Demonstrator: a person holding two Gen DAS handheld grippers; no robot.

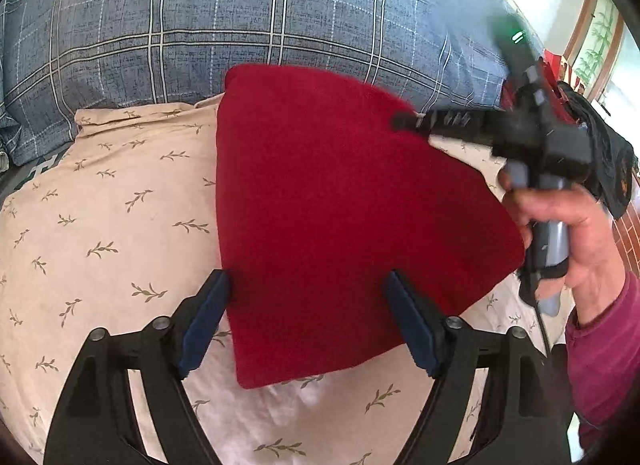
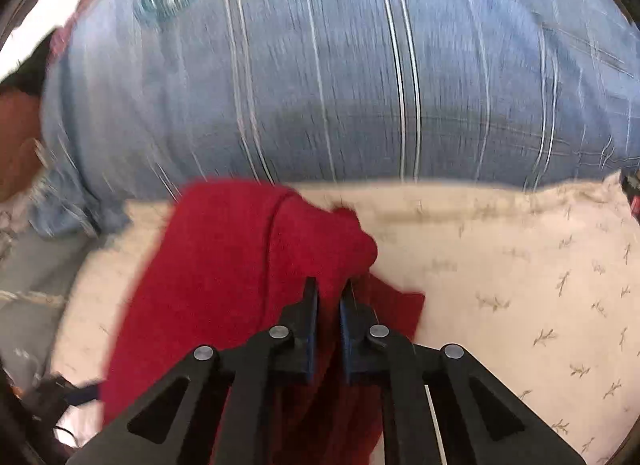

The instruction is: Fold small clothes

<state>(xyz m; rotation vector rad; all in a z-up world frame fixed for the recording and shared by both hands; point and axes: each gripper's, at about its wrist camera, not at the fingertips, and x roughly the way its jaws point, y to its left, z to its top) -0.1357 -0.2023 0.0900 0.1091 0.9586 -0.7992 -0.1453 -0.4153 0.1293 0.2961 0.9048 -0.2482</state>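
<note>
The right gripper has its jaws nearly together, pinching a bunched fold of the red cloth. The cloth lies rumpled on a beige leaf-print sheet, trailing toward the lower left. Behind it rises a blue plaid quilt, badly blurred.

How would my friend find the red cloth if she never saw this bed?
Look at the bed with the beige leaf-print sheet and the big blue plaid pillow behind it. Lying on the sheet just in front of that pillow is the red cloth, folded flat. It is the only plain, bright red thing there; everything around it has a pattern.
</note>
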